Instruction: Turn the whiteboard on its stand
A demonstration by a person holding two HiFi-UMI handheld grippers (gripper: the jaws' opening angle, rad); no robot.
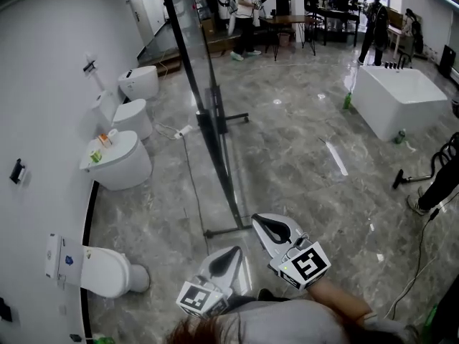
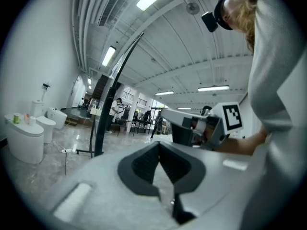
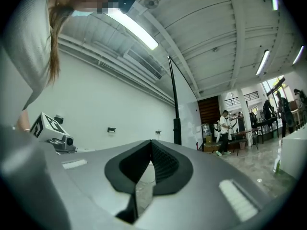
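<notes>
The whiteboard (image 1: 195,63) shows edge-on in the head view, a tall dark-framed panel on a black stand whose foot (image 1: 228,229) rests on the marble floor. My right gripper (image 1: 262,222) is shut and empty, its tip just beside that foot. My left gripper (image 1: 231,255) is lower and nearer to me, also shut with nothing in it. In the left gripper view the left gripper (image 2: 159,145) points level, with the whiteboard's dark edge (image 2: 101,128) ahead at the left. In the right gripper view the right gripper (image 3: 151,143) has the board's post (image 3: 176,121) just beyond it.
Toilets (image 1: 118,160) line the white wall at left, and a wall-hung one (image 1: 100,271) sits nearer. A cable with a power strip (image 1: 183,130) lies by the stand. A white bathtub (image 1: 398,95) stands at the right back. People (image 1: 244,13) stand by tables at the far end.
</notes>
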